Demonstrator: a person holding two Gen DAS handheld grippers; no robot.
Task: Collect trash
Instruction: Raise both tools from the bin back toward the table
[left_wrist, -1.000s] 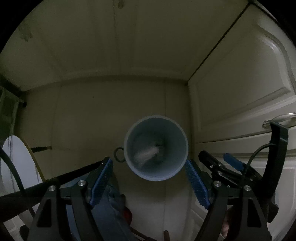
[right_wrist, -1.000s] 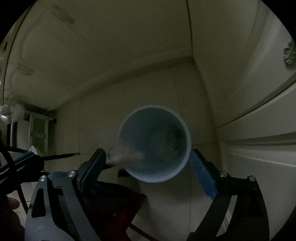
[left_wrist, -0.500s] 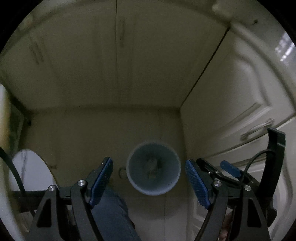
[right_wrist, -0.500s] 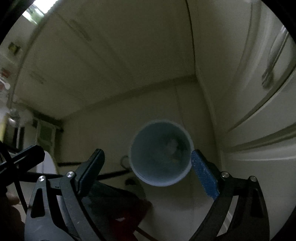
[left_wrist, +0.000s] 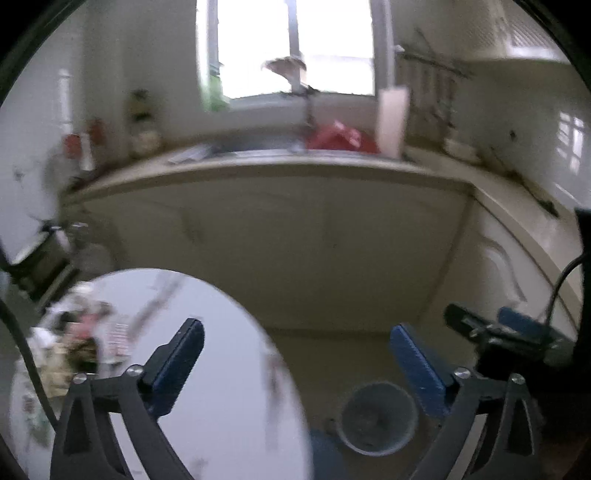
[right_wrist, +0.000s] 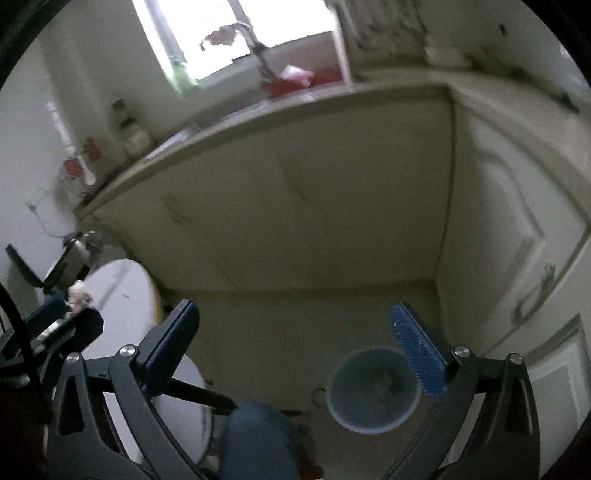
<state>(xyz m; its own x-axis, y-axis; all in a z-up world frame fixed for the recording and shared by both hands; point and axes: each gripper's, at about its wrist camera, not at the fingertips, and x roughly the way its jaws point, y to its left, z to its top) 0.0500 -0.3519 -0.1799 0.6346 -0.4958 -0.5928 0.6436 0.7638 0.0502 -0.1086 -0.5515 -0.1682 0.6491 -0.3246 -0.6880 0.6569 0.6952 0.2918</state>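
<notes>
We hold both the left hand-held gripper (left_wrist: 295, 363) and right hand-held gripper (right_wrist: 295, 339) wide open, empty. Crumpled trash pile (left_wrist: 74, 332) lies on the round white bench (left_wrist: 221, 369), left of the blue-grey plastic bin (right_wrist: 373, 391); approach it low, squarely.

Pale kitchen, blue accents

Cream cabinet doors (right_wrist: 332, 206); grey-blue bin (right_wrist: 373, 391) below them; white round table (left_wrist: 207, 369) left of bin; red bag (left_wrist: 340, 138) above cabinets; blue pads (left_wrist: 417, 365) on black gripper fingers.

No legible text, labels or numbers anywhere.
</notes>
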